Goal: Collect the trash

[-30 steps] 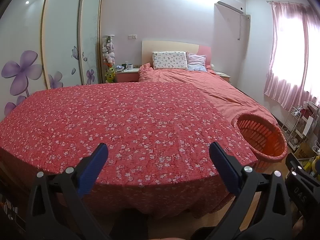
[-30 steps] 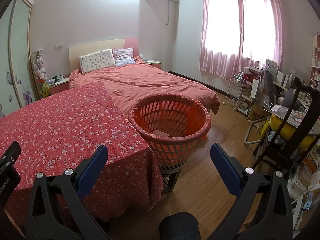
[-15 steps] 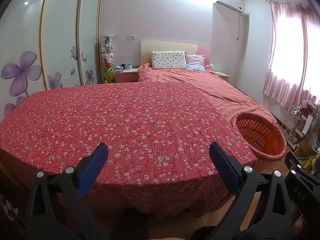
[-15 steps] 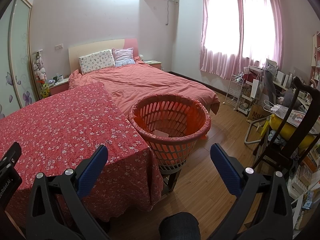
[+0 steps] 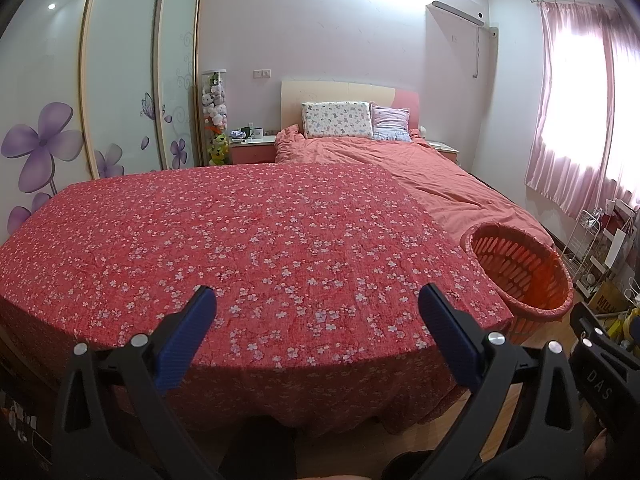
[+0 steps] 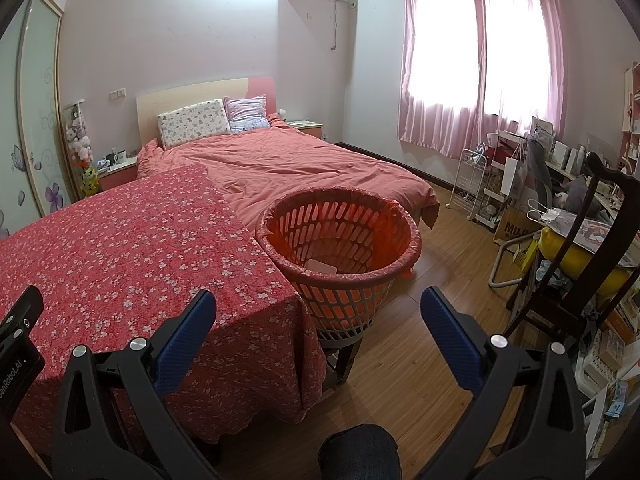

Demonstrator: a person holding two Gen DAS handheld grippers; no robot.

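Note:
An orange slatted basket (image 6: 340, 240) with a red liner stands at the right corner of a table draped in a red floral cloth (image 6: 120, 248). A pale flat piece (image 6: 320, 266) lies at its bottom. The same basket (image 5: 520, 272) shows at the right in the left wrist view, beside the cloth (image 5: 248, 248). My left gripper (image 5: 316, 304) hangs open over the cloth's near edge, nothing between its blue pads. My right gripper (image 6: 318, 308) is open too, held low in front of the basket. No loose trash shows on the cloth.
A bed with a pink duvet (image 6: 304, 164) lies behind the table. A dark wooden chair (image 6: 576, 264), a white wire rack (image 6: 472, 184) and a cluttered desk crowd the right side. Wood floor (image 6: 420, 340) runs between basket and chair. A wardrobe with purple flowers (image 5: 44, 148) is at left.
Both views have barely shifted; the left wrist view drifts very slightly so the basket sits a touch further left. Both grippers stay open.

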